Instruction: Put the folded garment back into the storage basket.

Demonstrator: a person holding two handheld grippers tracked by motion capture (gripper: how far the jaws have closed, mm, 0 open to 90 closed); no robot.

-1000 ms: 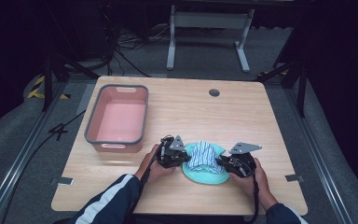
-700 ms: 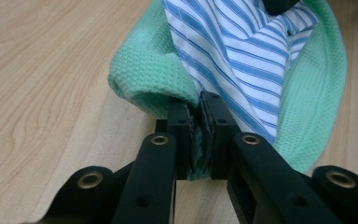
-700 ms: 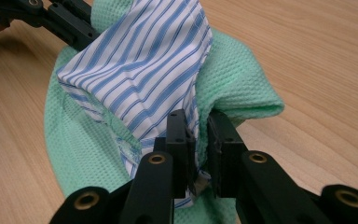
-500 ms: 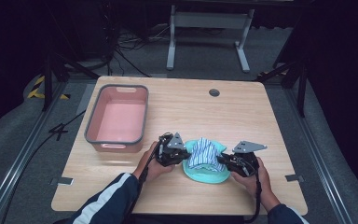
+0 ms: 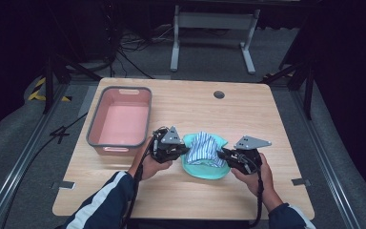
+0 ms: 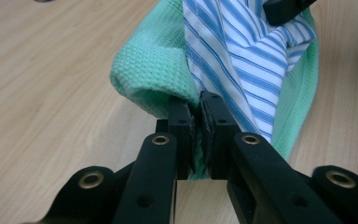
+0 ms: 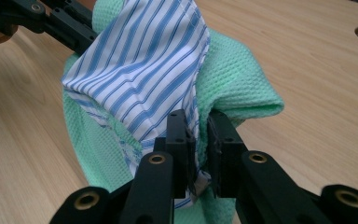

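A person sits at a wooden table (image 5: 286, 124) and holds a black tool in each hand. The left gripper (image 5: 183, 150) and the right gripper (image 5: 223, 153) point at each other. Between them is a bundle of two cloths: a green cloth (image 5: 201, 170) and a blue and white striped cloth (image 5: 205, 148).

In the left gripper view, the jaws are almost shut, with only a thin gap. They pinch the edge of the green cloth (image 6: 156, 70), right where the striped cloth (image 6: 242, 56) meets it. The green cloth curls up in a fold just past the jaw tips. The striped cloth goes up and away from the jaws, on the right side of them. The tip of the other tool shows at the far end of it.

In the right gripper view, the jaws are also nearly shut and grip the edge of the striped cloth (image 7: 140, 70). The green cloth (image 7: 237, 79) folds over just past the jaws on the right, and more of it lies under them on the left. I cannot tell if the green cloth is in this grip too.

A pink bin (image 5: 120, 143) with a grey rim sits on the table just beyond the left gripper, on its outer side. A small round hole (image 5: 218, 94) in the table is far past both tools.
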